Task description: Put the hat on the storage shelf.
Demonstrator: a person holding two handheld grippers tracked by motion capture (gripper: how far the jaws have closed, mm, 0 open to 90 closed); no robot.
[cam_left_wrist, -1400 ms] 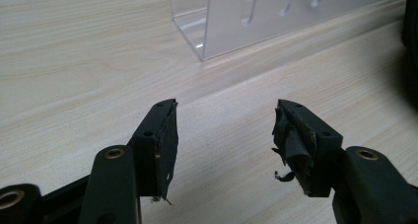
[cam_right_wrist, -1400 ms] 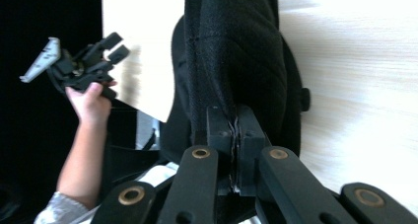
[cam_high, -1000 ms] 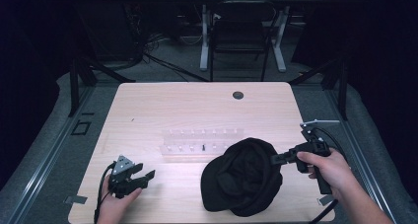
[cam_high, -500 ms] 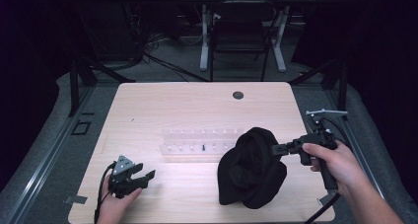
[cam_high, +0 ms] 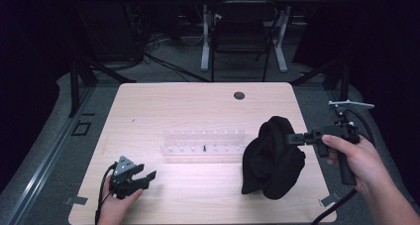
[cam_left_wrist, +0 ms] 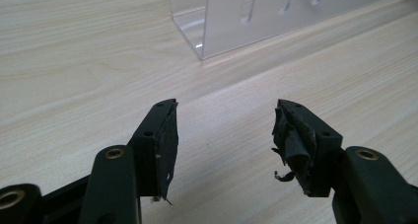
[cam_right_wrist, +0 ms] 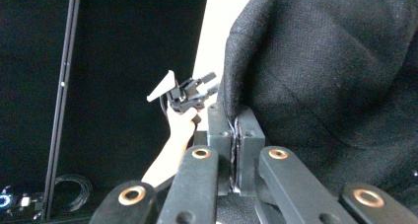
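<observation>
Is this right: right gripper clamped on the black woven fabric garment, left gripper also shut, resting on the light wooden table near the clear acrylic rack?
Not quite. The left gripper is open: the left gripper view shows its jaws apart with bare light wooden table between them. The rest holds: the right gripper is clamped on the black woven fabric garment, and the clear acrylic rack sits near the left gripper.

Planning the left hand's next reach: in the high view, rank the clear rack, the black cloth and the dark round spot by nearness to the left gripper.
1. Clear rack, mid-table, right of the left gripper.
2. Black cloth, farther right, hanging.
3. Dark round spot, near the far edge.
</observation>
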